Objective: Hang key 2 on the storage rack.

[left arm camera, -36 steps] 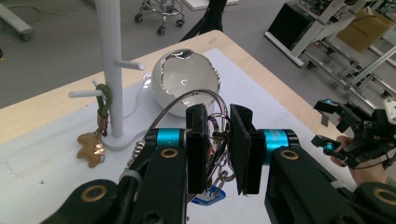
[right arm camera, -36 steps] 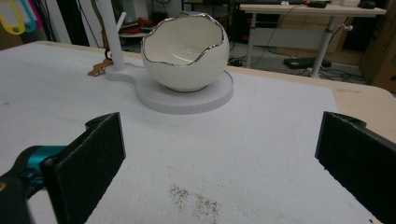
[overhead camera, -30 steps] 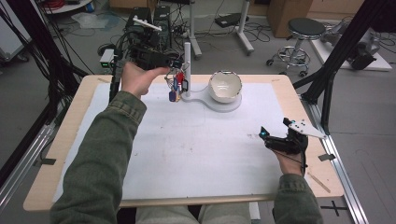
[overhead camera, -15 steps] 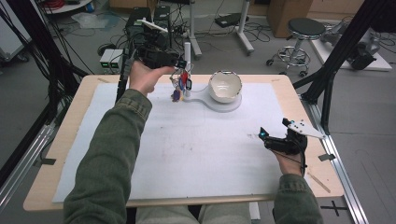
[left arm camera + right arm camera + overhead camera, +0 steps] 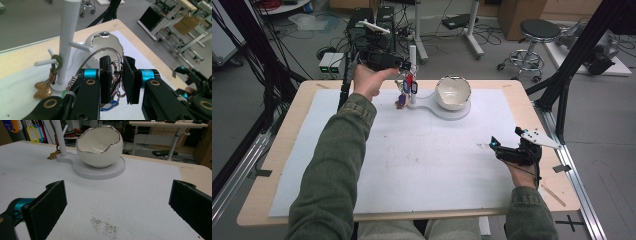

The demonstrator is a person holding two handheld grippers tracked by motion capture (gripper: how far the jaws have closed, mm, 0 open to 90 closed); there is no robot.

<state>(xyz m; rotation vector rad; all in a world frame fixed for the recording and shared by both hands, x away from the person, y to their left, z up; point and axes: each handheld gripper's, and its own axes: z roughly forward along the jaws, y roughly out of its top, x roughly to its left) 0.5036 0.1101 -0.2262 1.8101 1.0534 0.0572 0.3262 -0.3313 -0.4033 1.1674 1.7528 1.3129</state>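
Observation:
My left gripper (image 5: 404, 64) is held up beside the white post of a peg stand (image 5: 413, 60) at the table's far side. It is shut on a wire key ring (image 5: 115, 73) with coloured tags (image 5: 409, 86) hanging below. In the left gripper view the ring sits between the jaws of the left gripper (image 5: 117, 60), close to the post (image 5: 66, 37). A green loop with a gold charm (image 5: 55, 64) hangs from one peg. A white egg-shaped bowl (image 5: 453, 92) with a silver rim stands on the stand's base (image 5: 428, 104). My right gripper (image 5: 498, 148) rests open on the mat at the right.
A white mat (image 5: 412, 160) covers most of the wooden table (image 5: 532, 100). In the right gripper view the bowl (image 5: 100, 147) and the post (image 5: 60, 137) lie ahead of the open right gripper (image 5: 120, 195), with dark specks (image 5: 103, 225) on the mat. Black frame legs (image 5: 572, 65) stand at the right.
The left hand has risen and shifted slightly right, which brings the key ring and tags closer to the post. The right gripper has stayed where it was.

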